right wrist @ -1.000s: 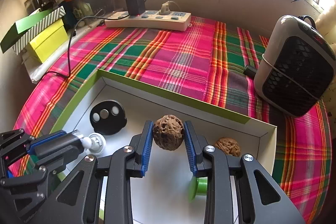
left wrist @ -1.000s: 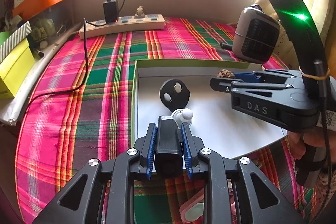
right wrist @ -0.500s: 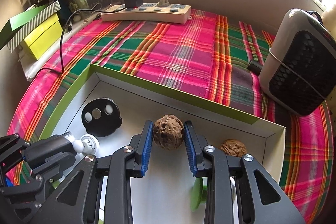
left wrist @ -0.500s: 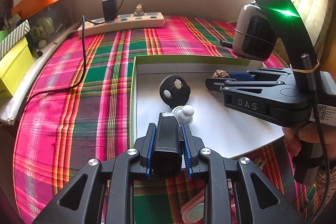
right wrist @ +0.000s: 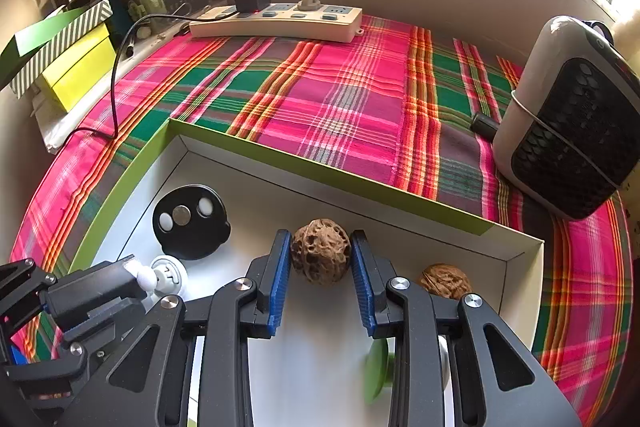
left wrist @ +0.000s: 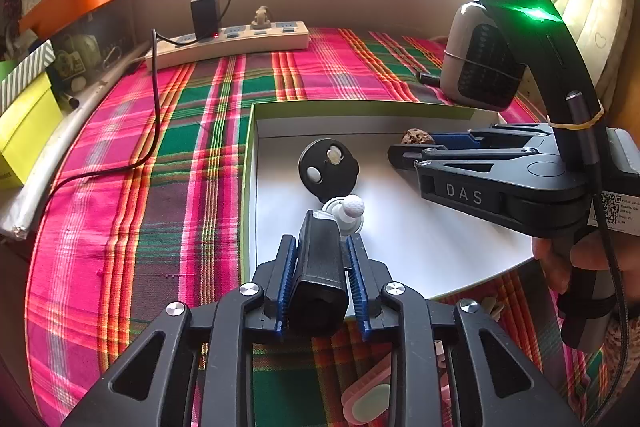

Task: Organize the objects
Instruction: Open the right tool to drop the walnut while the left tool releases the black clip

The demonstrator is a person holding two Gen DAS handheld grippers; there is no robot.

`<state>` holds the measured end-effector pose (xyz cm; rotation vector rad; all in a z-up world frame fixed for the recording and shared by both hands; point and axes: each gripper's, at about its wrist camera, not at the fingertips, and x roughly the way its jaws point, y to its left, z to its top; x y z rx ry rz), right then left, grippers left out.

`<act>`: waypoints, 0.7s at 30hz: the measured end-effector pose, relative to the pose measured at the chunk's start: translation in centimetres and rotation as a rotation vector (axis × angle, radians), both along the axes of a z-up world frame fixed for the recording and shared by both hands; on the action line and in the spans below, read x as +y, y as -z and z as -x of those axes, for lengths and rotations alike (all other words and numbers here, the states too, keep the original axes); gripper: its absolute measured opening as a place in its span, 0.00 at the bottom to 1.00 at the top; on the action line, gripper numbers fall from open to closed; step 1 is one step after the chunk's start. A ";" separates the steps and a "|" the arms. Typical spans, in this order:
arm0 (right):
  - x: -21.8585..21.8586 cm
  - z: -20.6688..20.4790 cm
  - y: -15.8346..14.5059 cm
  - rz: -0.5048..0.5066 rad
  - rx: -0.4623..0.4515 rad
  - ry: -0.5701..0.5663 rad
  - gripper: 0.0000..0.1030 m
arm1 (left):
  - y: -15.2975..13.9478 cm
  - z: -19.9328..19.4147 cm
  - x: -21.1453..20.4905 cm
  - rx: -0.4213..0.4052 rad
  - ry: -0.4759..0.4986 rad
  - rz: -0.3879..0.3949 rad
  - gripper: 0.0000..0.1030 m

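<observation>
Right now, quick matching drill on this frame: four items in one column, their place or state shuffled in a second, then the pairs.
Items
1. held walnut
2. black stick-shaped object
3. black disc
4. loose walnut

Places or states
A. lies on the box floor by the far right corner
B. clamped in the right gripper
C. lies flat on the box floor near the left wall
D. clamped in the left gripper

Pairs: 1-B, 2-D, 3-C, 4-A
</observation>
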<state>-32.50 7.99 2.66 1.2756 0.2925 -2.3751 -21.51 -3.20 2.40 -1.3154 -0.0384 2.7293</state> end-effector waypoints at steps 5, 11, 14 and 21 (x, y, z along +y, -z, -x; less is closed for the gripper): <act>0.0 -0.1 0.0 0.003 0.000 0.007 0.32 | 0.0 0.0 0.0 0.000 -0.001 -0.002 0.27; 0.1 -0.2 -0.2 0.006 0.003 0.016 0.41 | -0.1 -0.3 0.0 0.002 -0.001 -0.008 0.31; 0.1 -0.2 -0.2 0.006 0.006 0.017 0.42 | -0.1 -0.3 0.0 0.002 -0.001 -0.009 0.31; 0.2 -0.3 -0.3 0.011 0.009 0.025 0.50 | -0.2 -0.5 0.1 0.002 0.010 -0.017 0.37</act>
